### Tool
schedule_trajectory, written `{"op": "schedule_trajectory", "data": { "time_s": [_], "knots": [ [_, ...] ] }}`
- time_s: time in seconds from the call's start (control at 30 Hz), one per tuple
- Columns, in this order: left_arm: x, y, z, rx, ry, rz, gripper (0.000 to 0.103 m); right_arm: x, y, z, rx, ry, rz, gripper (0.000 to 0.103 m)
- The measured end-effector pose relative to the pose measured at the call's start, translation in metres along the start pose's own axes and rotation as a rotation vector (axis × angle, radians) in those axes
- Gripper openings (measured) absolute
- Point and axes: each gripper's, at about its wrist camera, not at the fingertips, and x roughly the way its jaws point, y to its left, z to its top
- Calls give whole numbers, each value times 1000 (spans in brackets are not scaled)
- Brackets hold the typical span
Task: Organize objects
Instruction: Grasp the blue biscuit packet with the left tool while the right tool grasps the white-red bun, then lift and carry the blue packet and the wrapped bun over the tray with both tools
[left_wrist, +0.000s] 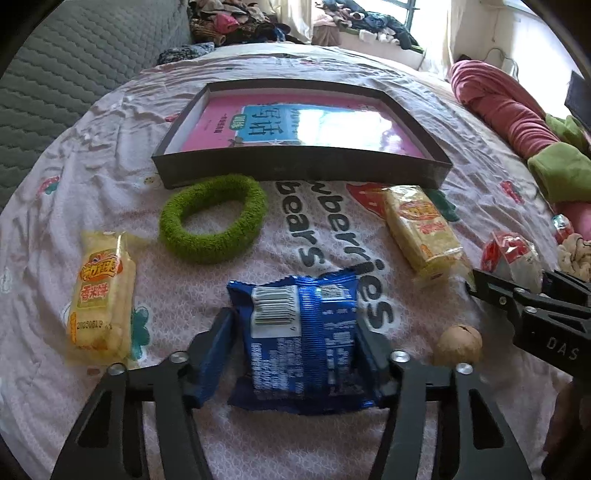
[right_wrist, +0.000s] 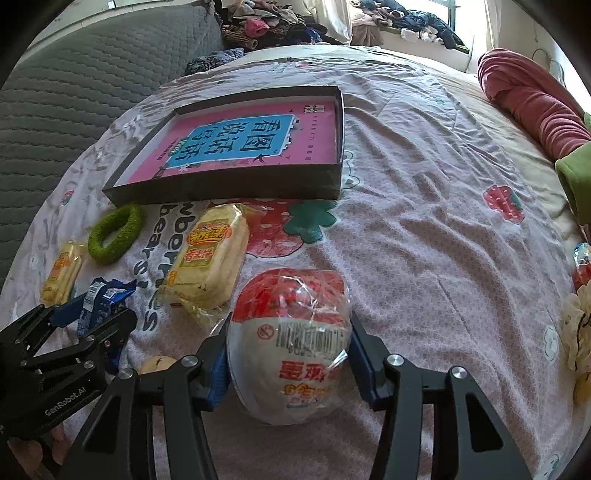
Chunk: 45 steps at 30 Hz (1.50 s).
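Observation:
My left gripper (left_wrist: 295, 343) is shut on a blue snack packet (left_wrist: 301, 332) that lies on the bed sheet; it also shows in the right wrist view (right_wrist: 99, 299). My right gripper (right_wrist: 290, 350) is shut on a red-and-white wrapped egg-shaped ball (right_wrist: 291, 339), seen from the left wrist view (left_wrist: 511, 258). A dark shallow box (left_wrist: 303, 166) with a pink book (left_wrist: 314, 125) inside lies farther back. Two yellow rice-cracker packs (left_wrist: 101, 291) (left_wrist: 421, 232), a green fuzzy ring (left_wrist: 214, 218) and a walnut (left_wrist: 460, 343) lie on the sheet.
A grey quilted headboard (left_wrist: 74, 62) stands at the left. A pink and green rolled blanket (right_wrist: 535, 107) lies at the right. Clothes are piled at the back by the window (right_wrist: 280, 22). Small trinkets lie at the right edge (right_wrist: 581, 266).

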Motion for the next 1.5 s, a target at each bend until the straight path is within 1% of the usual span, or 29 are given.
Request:
{"op": "schedule_trajectory", "data": {
  "time_s": [0.1,0.37,0.6,0.87,1.5],
  "knots": [
    [-2,-3,-2,18,0,8,56,-2,3,-1,-2,-4,9,54],
    [-8,0,-4,0,3,-10,54,-11,5,-5,6,-13,25,53],
    [-22,1,-3,-2,-20,-6,54,-25,10,-4,3,-38,27,53],
    [-46,2,1,-6,-51,-1,54,-48,19,-5,-3,-66,35,53],
    [-117,10,9,-17,-158,18,54,-104,49,-7,-45,-140,44,53]
  ]
}}
